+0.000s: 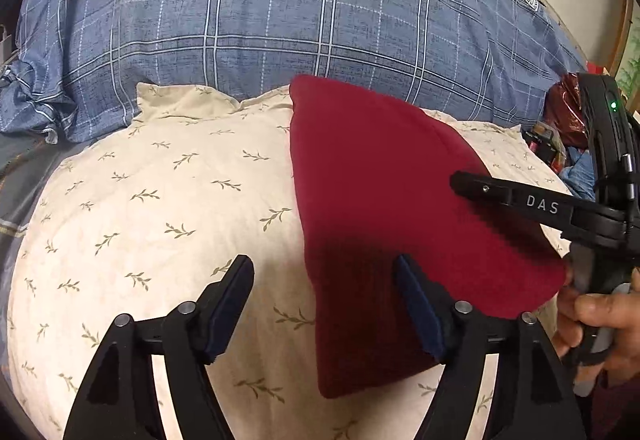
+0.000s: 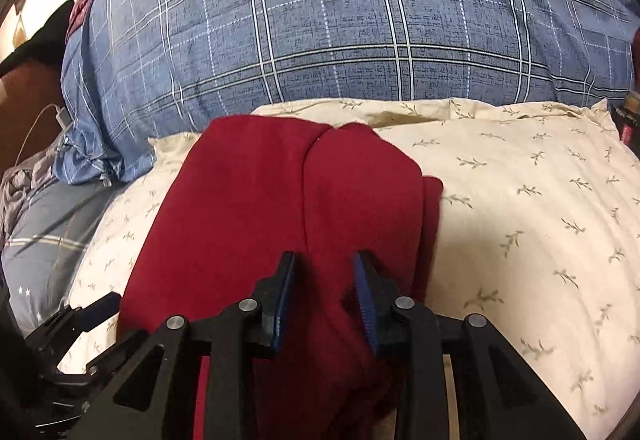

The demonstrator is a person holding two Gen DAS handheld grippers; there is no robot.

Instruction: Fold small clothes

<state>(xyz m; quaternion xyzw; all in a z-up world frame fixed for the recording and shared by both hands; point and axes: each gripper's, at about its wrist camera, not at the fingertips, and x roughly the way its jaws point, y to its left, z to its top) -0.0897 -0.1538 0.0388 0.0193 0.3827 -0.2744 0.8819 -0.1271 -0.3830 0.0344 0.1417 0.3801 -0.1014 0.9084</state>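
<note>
A dark red garment (image 1: 384, 208) lies folded flat on a cream pillow with a leaf print (image 1: 160, 200). My left gripper (image 1: 324, 272) is open and empty, its right finger over the garment's near left edge. In the left wrist view my right gripper (image 1: 456, 182) reaches in from the right over the garment. In the right wrist view the garment (image 2: 248, 200) shows a fold down its middle, and my right gripper (image 2: 324, 268) is open just above its near part, with cloth bunched below the fingers.
The pillow (image 2: 520, 200) rests on a bed with a blue plaid duvet (image 1: 280, 12) behind it. Clutter (image 1: 560, 120) sits at the far right edge. A white charger and cable (image 2: 60, 116) lie at the left of the bed.
</note>
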